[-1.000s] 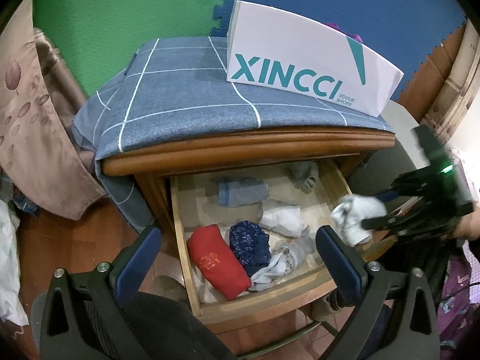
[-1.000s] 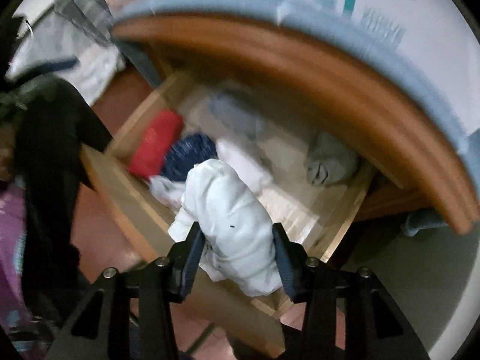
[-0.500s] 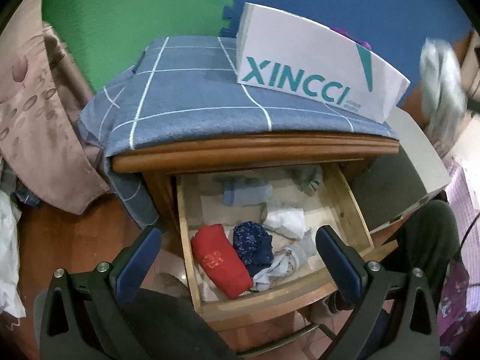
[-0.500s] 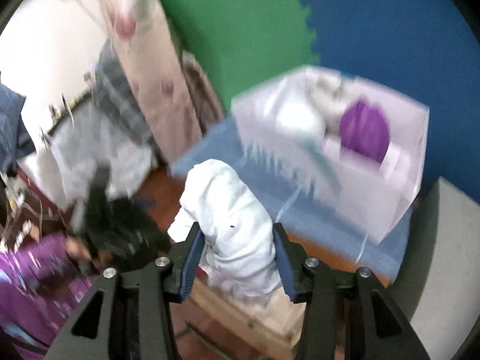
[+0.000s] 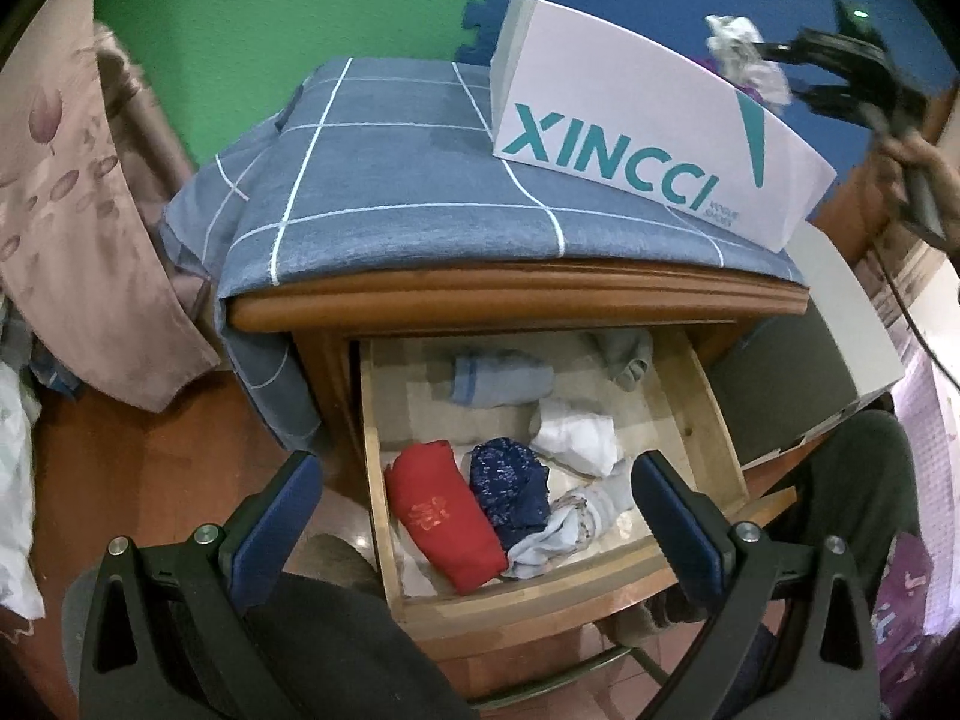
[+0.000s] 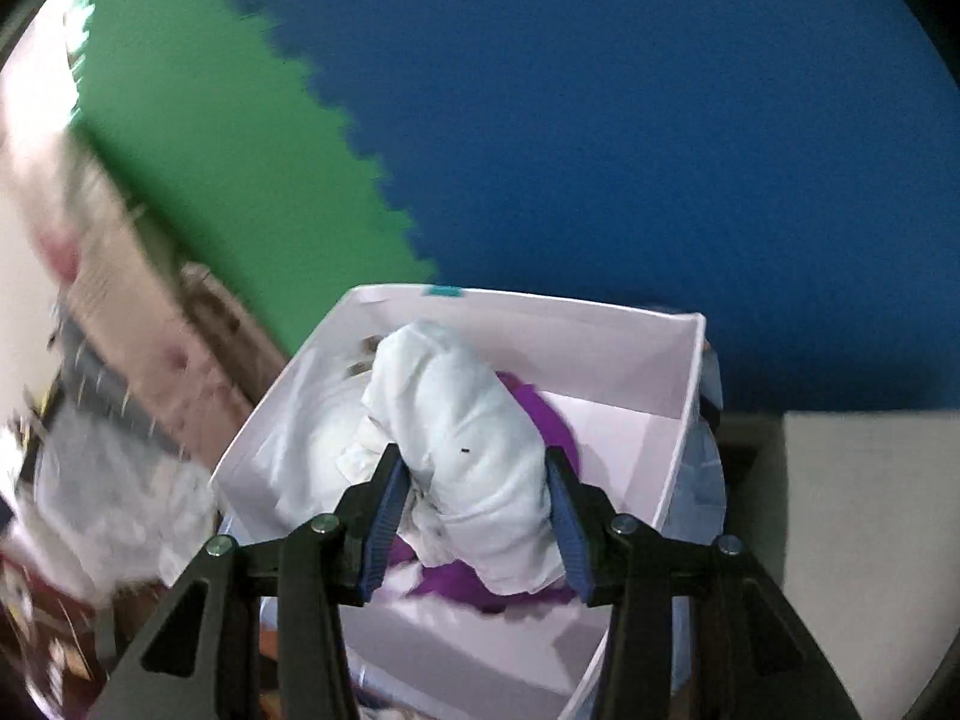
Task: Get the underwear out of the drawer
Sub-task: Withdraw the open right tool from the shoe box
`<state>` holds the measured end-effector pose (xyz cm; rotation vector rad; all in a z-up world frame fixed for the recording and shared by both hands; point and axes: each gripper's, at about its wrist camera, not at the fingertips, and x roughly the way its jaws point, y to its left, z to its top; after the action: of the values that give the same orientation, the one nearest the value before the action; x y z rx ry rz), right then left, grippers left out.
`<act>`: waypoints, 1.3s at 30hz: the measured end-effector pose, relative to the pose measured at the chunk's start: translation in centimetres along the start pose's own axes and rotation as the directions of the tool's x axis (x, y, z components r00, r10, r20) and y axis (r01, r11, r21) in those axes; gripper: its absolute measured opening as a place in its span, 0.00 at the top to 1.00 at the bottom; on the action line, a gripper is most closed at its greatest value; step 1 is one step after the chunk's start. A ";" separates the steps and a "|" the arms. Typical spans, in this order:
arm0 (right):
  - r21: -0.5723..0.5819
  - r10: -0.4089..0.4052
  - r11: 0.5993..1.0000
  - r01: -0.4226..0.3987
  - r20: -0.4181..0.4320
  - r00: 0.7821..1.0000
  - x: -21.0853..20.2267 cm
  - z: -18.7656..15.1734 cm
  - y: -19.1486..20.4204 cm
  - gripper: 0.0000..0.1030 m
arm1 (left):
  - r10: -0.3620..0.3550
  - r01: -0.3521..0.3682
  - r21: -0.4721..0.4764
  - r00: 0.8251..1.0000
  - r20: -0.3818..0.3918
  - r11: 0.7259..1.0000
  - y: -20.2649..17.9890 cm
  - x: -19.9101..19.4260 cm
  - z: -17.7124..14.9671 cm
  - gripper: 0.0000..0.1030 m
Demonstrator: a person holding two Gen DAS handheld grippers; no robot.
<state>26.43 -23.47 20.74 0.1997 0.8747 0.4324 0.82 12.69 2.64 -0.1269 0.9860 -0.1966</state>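
My right gripper (image 6: 474, 468) is shut on a white rolled underwear (image 6: 468, 450), held above the open white XINCCI box (image 6: 684, 372), which holds a purple garment (image 6: 540, 408) and white cloth. In the left wrist view the same white underwear (image 5: 744, 57) hangs in the right gripper (image 5: 780, 69) over the box (image 5: 630, 144) at the upper right. My left gripper (image 5: 474, 498) is open with nothing between its fingers, hovering over the open wooden drawer (image 5: 702, 408). In the drawer lie red (image 5: 444, 516), dark blue (image 5: 510, 480), white (image 5: 579, 435) and light blue (image 5: 501, 381) folded pieces.
The nightstand top carries a blue checked cloth (image 5: 384, 180). A grey-white box (image 5: 828, 324) stands to the right of the nightstand. Pinkish fabric (image 5: 78, 204) hangs at the left. A person's dark trouser leg (image 5: 852, 492) sits by the drawer's right front corner.
My right gripper carried the white underwear up out of the drawer and over to above the white box. The left gripper stayed where it was.
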 end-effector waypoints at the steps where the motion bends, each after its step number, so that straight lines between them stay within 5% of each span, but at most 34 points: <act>1: 0.015 -0.021 1.000 0.021 0.005 1.000 0.8 0.1 -0.4 0.55 | 0.002 -0.002 0.004 1.000 -0.002 1.000 -0.1 0.1 0.0 0.01; 6: 0.096 -0.067 0.993 0.068 -0.009 0.998 3.4 -0.1 -2.3 0.55 | -0.007 0.007 -0.005 1.000 -0.015 1.000 0.1 0.4 0.1 0.01; 13: 0.087 -0.116 0.990 0.114 0.023 0.993 3.9 0.0 -2.4 0.38 | -0.022 0.022 -0.021 1.000 -0.012 1.000 0.3 0.3 0.1 0.01; 22: 0.090 -0.005 0.996 -0.012 0.183 0.983 -0.6 -1.5 -2.9 0.37 | -0.012 0.011 -0.017 1.000 -0.017 1.000 0.4 0.4 0.1 0.01; 26: 0.039 0.063 0.996 -0.076 0.262 0.963 -4.7 -6.4 -2.5 0.36 | -0.002 0.002 -0.008 1.000 -0.018 1.000 0.2 0.5 0.0 0.01; 35: 0.002 -0.149 0.989 0.151 0.175 0.973 -8.2 -22.3 -5.7 0.34 | 0.031 -0.027 0.041 0.995 -0.095 0.999 -1.1 2.3 -0.1 0.01; 39: 0.020 -0.154 0.988 0.154 0.256 0.954 -10.9 -24.1 -5.8 0.33 | 0.008 0.003 0.057 0.983 -0.183 0.998 -3.3 4.6 -0.4 0.01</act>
<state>3.21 -33.64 11.17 0.1816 0.6294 0.2531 2.57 8.42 -0.70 -0.0562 1.1630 -0.2367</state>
